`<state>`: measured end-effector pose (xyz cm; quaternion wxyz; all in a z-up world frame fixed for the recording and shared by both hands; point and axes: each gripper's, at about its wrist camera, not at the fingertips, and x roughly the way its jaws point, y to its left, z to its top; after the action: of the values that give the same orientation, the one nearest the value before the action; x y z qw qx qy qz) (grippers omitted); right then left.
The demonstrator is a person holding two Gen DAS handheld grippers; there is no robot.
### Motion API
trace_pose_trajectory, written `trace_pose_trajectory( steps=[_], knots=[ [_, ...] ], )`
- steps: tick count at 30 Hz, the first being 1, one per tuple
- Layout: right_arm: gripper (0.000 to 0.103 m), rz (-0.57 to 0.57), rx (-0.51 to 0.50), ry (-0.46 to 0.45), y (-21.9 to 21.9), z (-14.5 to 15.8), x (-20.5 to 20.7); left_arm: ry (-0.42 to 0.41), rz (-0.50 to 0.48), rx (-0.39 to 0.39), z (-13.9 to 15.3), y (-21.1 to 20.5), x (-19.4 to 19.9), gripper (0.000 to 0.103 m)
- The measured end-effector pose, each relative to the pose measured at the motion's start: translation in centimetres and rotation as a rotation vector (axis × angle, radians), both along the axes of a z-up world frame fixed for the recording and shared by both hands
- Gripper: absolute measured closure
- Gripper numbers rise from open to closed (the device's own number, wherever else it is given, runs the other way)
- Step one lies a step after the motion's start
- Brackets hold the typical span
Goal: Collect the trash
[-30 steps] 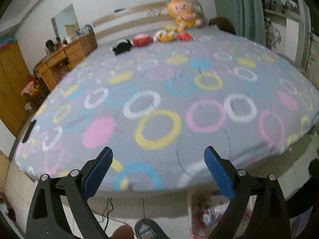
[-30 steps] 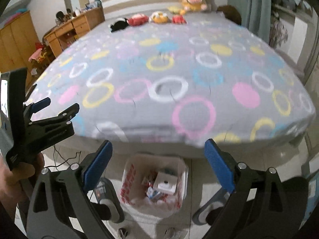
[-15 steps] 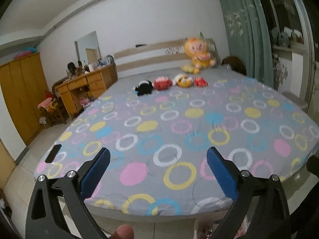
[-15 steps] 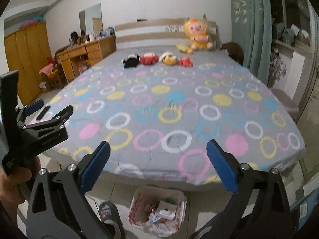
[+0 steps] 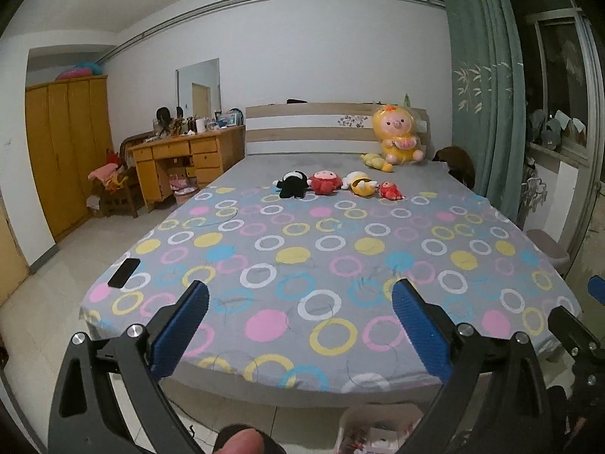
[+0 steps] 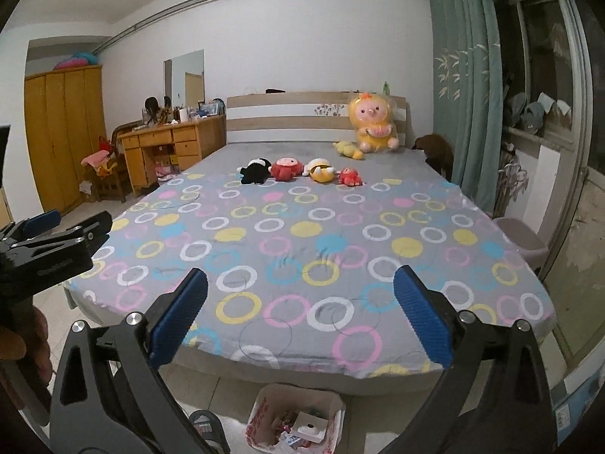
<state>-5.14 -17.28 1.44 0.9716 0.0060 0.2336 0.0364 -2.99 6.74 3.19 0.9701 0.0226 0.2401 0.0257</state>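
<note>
Here both grippers face a bed (image 5: 340, 265) spread with a grey sheet printed with coloured rings. The left gripper (image 5: 300, 321) has its blue pads (image 5: 181, 325) spread wide, with nothing between them. The right gripper (image 6: 300, 321) also stands wide, its pads (image 6: 421, 317) gripping nothing. Below and between the right gripper's fingers, on the tiled floor at the foot of the bed, sits a trash bag (image 6: 261, 412), open at the top, with a white box and scraps of wrapper inside. In the left wrist view only the bag's upper edge shows, just inside the right-hand finger at the bottom of the frame. Far beyond the fingertips, near the headboard (image 5: 321, 128), a row of small plush toys (image 5: 334, 183) lies on the sheet, and a large yellow plush doll (image 5: 397, 136) sits behind them. Out past the left gripper's left-hand finger, a black phone (image 5: 124, 273) lies at the bed's corner. In the right wrist view the left gripper shows beside the left-hand finger, held by a hand (image 6: 19, 344).
</note>
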Motion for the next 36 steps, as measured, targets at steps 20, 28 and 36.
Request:
trace_pose_trajectory(
  steps=[20, 28, 36],
  knots=[
    [0.007, -0.034, 0.044, 0.032, -0.7, -0.1, -2.0, 0.002, -0.003, 0.011, 0.5, -1.8, -2.9, 0.008],
    [0.007, -0.034, 0.043, 0.042, -0.8, -0.4, -2.0, 0.003, 0.010, 0.004, 0.1, -1.6, -2.8, 0.008],
    [0.007, -0.033, 0.041, 0.039, -0.8, -0.4, -2.1, 0.001, 0.013, 0.003, 0.1, -1.4, -2.9, 0.008]
  ],
)
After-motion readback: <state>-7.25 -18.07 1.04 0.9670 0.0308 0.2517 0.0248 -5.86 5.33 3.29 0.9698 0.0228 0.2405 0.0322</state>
